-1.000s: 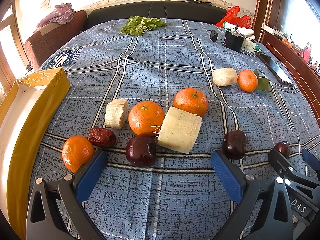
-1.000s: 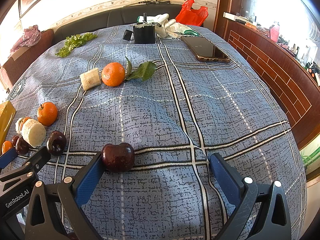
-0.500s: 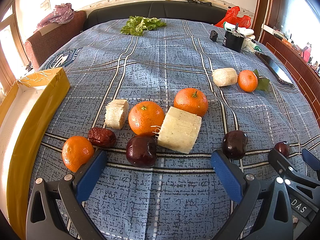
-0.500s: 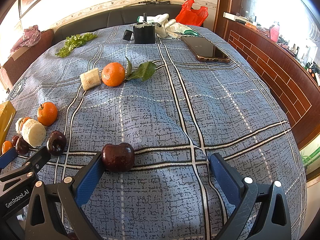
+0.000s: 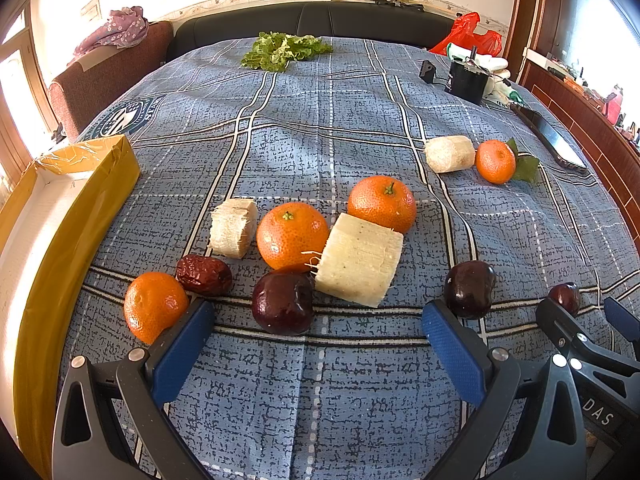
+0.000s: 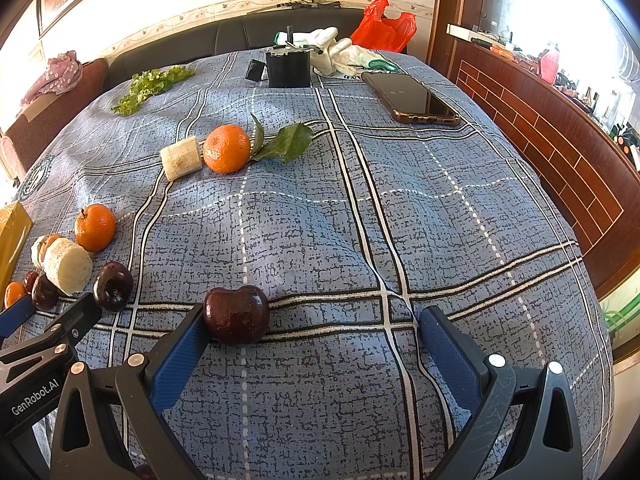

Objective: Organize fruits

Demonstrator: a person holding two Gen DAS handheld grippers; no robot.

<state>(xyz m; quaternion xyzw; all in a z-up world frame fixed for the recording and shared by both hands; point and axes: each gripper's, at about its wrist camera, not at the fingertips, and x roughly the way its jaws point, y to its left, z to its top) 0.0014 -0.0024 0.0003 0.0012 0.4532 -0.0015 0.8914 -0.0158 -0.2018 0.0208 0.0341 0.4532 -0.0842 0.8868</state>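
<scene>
On the blue plaid table [image 6: 320, 220], the right hand-held gripper [image 6: 316, 348] stands wide open, a dark plum [image 6: 236, 314] touching its left pad; centring before closing seems wise. The left hand-held gripper [image 5: 320, 340], also open, holds nothing.

Both claws, left claw [image 5: 316, 336] and right claw [image 6: 308, 336], are black with blue pads.

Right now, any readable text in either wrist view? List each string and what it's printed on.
"GenRobot.AI" on the black body of the left tongs, seen in the right wrist view.
"DAS" on the black body of the right tongs, seen in the left wrist view; the print is cut off at the start.
Round crest on the blue bedspread: lettering too blurred to read.
Nothing else legible.
</scene>
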